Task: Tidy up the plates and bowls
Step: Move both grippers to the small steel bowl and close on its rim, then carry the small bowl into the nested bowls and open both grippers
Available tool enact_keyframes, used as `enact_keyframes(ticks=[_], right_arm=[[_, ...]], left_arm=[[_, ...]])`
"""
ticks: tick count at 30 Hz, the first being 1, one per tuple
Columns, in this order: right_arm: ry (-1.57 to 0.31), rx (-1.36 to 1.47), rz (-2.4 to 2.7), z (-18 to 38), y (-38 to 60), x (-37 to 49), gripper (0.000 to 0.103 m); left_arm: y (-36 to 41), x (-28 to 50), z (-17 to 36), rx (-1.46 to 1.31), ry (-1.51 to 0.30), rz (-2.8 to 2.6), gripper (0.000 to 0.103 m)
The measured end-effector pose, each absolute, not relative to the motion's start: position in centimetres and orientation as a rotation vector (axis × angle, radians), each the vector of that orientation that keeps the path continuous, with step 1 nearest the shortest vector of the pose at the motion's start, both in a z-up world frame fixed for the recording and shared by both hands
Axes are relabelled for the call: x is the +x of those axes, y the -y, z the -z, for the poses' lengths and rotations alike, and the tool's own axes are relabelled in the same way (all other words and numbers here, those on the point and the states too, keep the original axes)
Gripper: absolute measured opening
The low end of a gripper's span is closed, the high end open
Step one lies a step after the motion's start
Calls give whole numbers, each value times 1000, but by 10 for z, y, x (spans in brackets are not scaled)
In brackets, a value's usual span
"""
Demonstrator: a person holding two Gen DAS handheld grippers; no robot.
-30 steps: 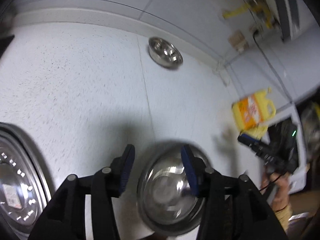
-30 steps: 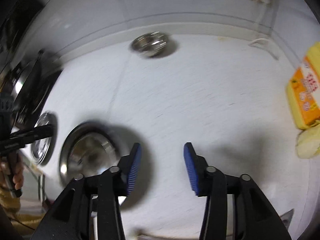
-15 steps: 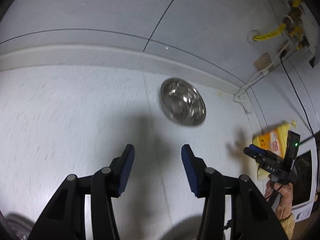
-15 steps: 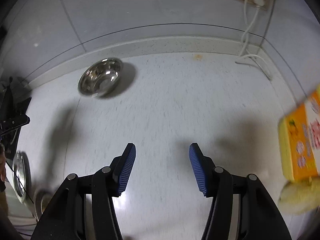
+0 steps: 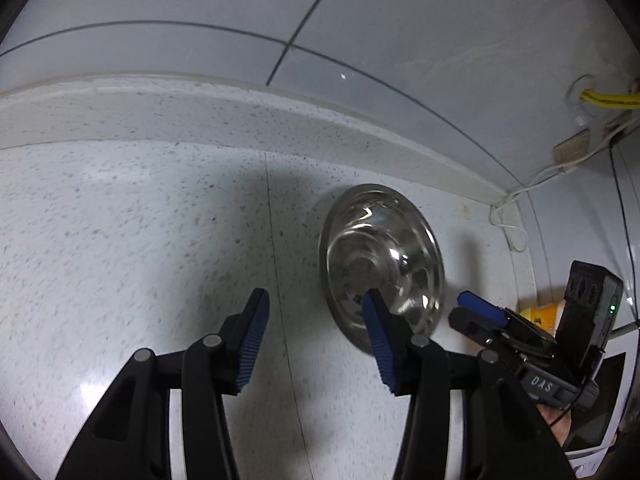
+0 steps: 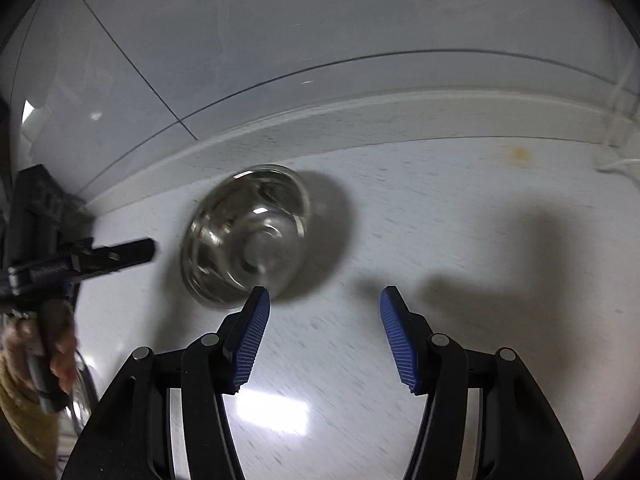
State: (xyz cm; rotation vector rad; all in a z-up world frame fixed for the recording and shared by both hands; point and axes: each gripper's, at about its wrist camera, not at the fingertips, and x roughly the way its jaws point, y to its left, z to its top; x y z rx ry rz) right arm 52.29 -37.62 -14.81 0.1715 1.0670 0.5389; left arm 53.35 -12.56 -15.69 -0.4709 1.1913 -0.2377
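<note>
Bowl [image 5: 382,264] sits at your left gripper's [image 5: 316,332] one o'clock, right finger overlapping its rim. Left jaws spread, empty. Right gripper [image 6: 324,332] is opening, empty; bowl at its eleven.

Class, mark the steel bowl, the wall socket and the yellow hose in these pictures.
steel bowl [image 5: 382,258], left wrist view, inner base.
wall socket [image 5: 573,149], left wrist view, its faceplate.
yellow hose [image 5: 610,99], left wrist view, middle of its length.
</note>
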Motion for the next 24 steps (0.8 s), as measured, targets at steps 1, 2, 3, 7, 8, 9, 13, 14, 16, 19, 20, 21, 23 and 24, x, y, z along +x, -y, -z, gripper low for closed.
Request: enact_keyframes(ticks=[1,2,3,7,8,9,13,14,16,19,20,21,23,24], right_arm=[[-1070,171,-545,151,372,525,53],[-1075,172,-548,154,367,528,53],[-1080,177,-552,157,364,530,53],[-1100,176,-575,167,355,536,33],[-1106,180,-582,168,352,537,27],[-1100,175,-584,168,349,538,23],[-1098,151,-601,166,348,535,16],[-1099,144,-603,165,350,533,16],[-1097,126,-607,164,354,529,15],[-1100,102,-608,158,367,521,13],[-1100,96,-604,156,371,518,13],[-1103,89,-599,153,380,513,13],[-1108,64,-583,147,391,503,13],[-1108,55,-576,145,394,499,13]], left_arm=[[128,536,159,-462,-1189,235,47],[132,539,161,-453,-1185,238,47],[136,541,162,-445,-1181,238,46],[150,550,173,-410,-1205,268,23],[152,552,176,-412,-1216,270,19],[154,552,178,-409,-1221,268,13],[162,548,180,-430,-1247,294,10],[164,544,179,-439,-1256,312,10],[172,536,174,-446,-1268,357,10],[190,521,165,-434,-1277,419,10],[196,517,162,-425,-1280,430,10],[203,512,160,-425,-1284,442,10],[216,502,158,-449,-1300,463,10],[222,497,157,-456,-1306,472,10]])
